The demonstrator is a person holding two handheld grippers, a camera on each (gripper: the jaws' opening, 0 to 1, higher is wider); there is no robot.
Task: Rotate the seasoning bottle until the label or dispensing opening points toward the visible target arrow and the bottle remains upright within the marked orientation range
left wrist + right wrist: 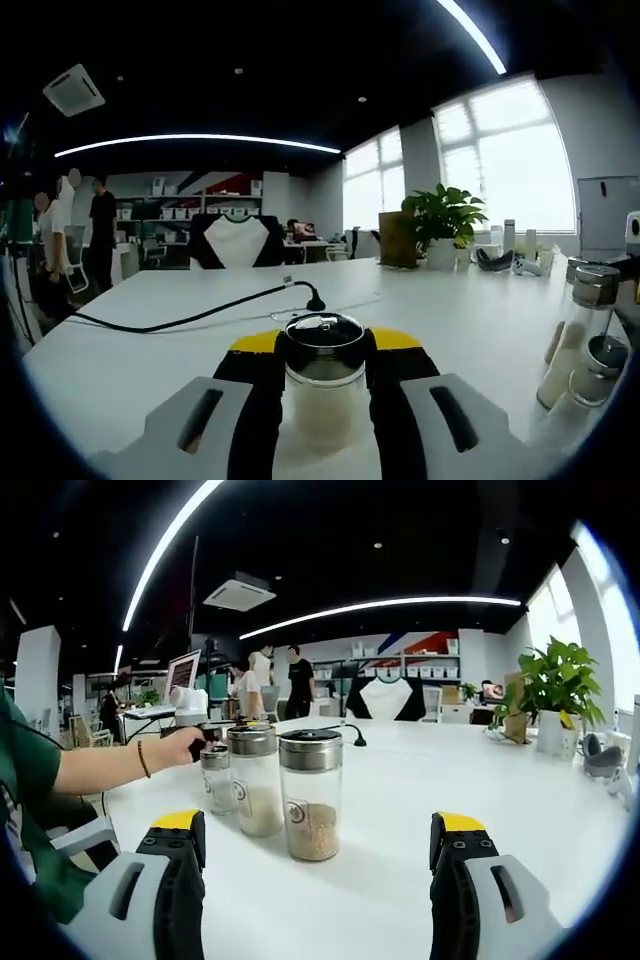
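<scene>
A small glass seasoning jar (pixel 322 395) with a domed metal lid and pale powder inside stands upright on the white table (pixel 180 360). My left gripper (pixel 322 342) is shut on it, its yellow-tipped black jaws hugging both sides. In the right gripper view, my right gripper (pixel 320 822) is wide open and holds nothing. Ahead of it stand a jar of brown grains (pixel 311 795), a taller bottle of white powder (pixel 255 780) and a small jar (pixel 216 778). A person's hand (pixel 190 745) reaches in just above that small jar.
Two more seasoning bottles (pixel 588 330) stand at the right edge of the left gripper view. A black cable (pixel 200 312) runs across the table. A potted plant (pixel 440 225) sits far back. People stand by desks (pixel 275 680) in the distance.
</scene>
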